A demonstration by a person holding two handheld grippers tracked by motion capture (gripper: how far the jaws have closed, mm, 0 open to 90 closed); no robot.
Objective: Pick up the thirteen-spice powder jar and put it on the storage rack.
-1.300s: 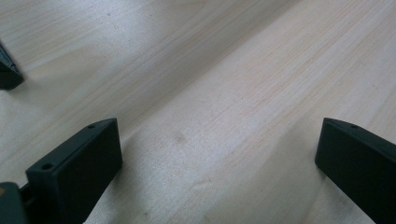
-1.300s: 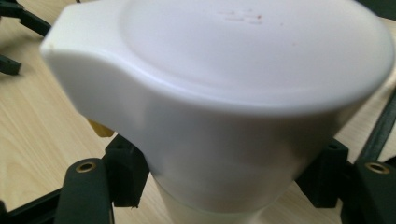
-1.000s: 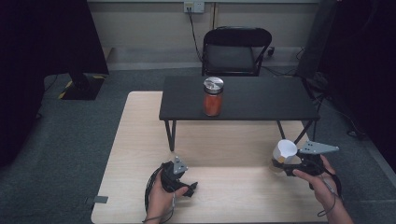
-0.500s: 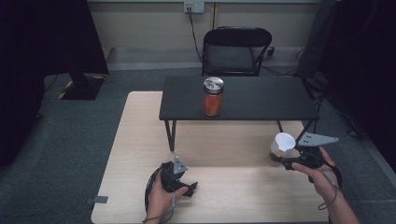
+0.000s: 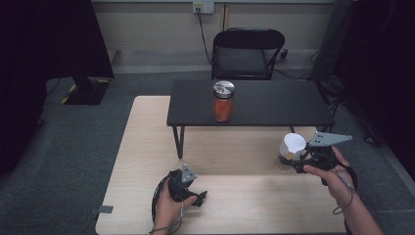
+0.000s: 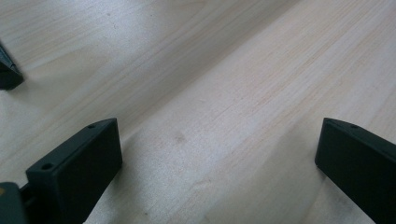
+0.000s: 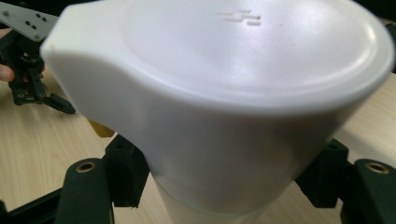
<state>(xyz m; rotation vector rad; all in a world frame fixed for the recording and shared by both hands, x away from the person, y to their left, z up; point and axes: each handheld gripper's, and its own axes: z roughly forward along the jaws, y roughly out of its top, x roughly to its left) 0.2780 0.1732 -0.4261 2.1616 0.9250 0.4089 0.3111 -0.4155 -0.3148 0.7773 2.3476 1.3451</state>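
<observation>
A white-lidded container [image 5: 292, 145] with something yellowish inside is at the right of the wooden table [image 5: 147, 147]. My right gripper [image 5: 293, 161] is shut on its body just under the lid. In the right gripper view the white lid [image 7: 224, 84] looms large, with my right gripper [image 7: 224, 191] clamped on either side below it. My left gripper [image 5: 198, 197] rests low at the table's front left, open. Bare wood lies between its wide-apart jaws, my left gripper [image 6: 219, 158] holding nothing. A jar [image 5: 223, 102] with orange contents and a silver lid stands on the black bench [image 5: 274, 105].
The low black bench spans the far half of the wooden table. A black folding chair [image 5: 244, 54] stands behind it. A dark stand base [image 5: 85, 90] sits on the carpet at the far left. The other hand and its gripper [image 7: 28, 70] are at the upper left of the right gripper view.
My right gripper has risen with the white-lidded container and shifted slightly left. The left gripper has stayed where it was.
</observation>
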